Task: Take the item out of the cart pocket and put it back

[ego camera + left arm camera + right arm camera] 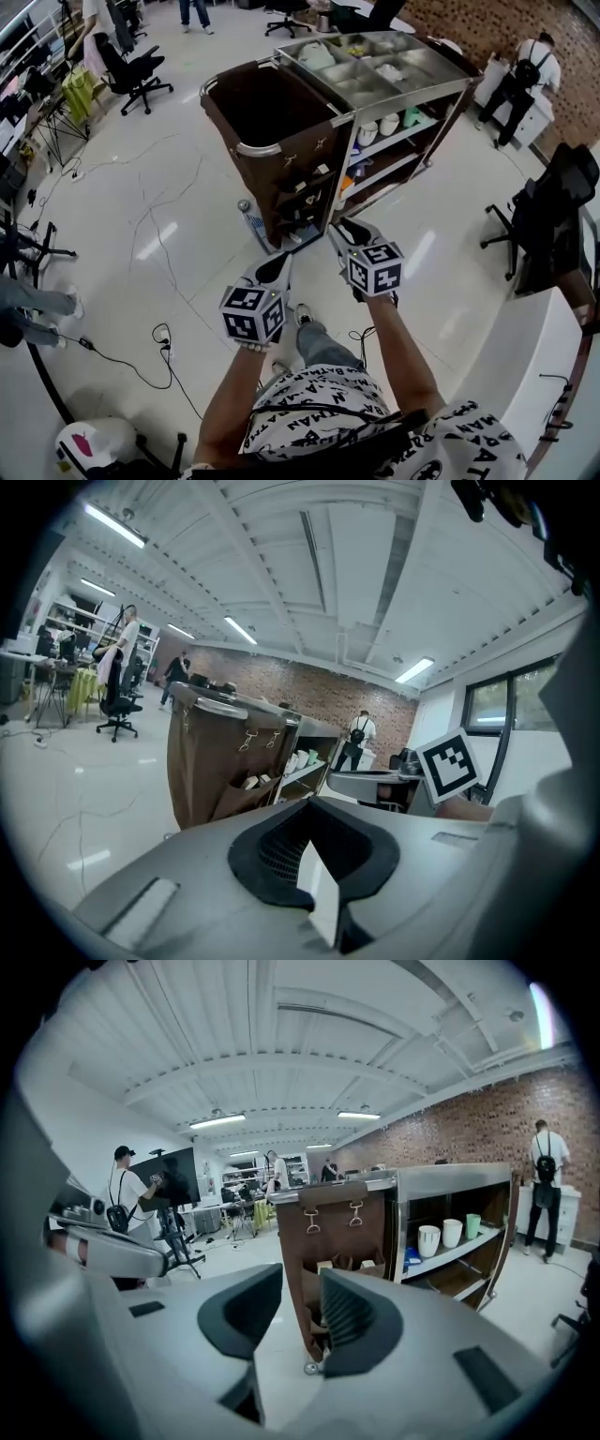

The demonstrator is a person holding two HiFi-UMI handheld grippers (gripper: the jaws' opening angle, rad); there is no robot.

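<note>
The cart [281, 103] carries a brown bag with small pockets [302, 190] on the side facing me. Small items poke out of the pockets [342, 1265], which also show in the left gripper view as pockets [248, 782]. My left gripper [278, 265] is held low before the cart, its pads together [311, 808] with nothing seen between them. My right gripper [345, 230] is nearer the cart's lower corner. Its jaws stand apart [300, 1279] with nothing between them, and the pockets show through the gap. Neither gripper touches the cart.
A water bottle [246, 217] stands on the floor by the cart's near corner. Cups [441, 1234] sit on the cart's shelf, under a metal top tray [441, 67] with compartments. Cables [159, 347] lie on the floor to the left. Office chairs [136, 70], a white counter [525, 356] and people surround the area.
</note>
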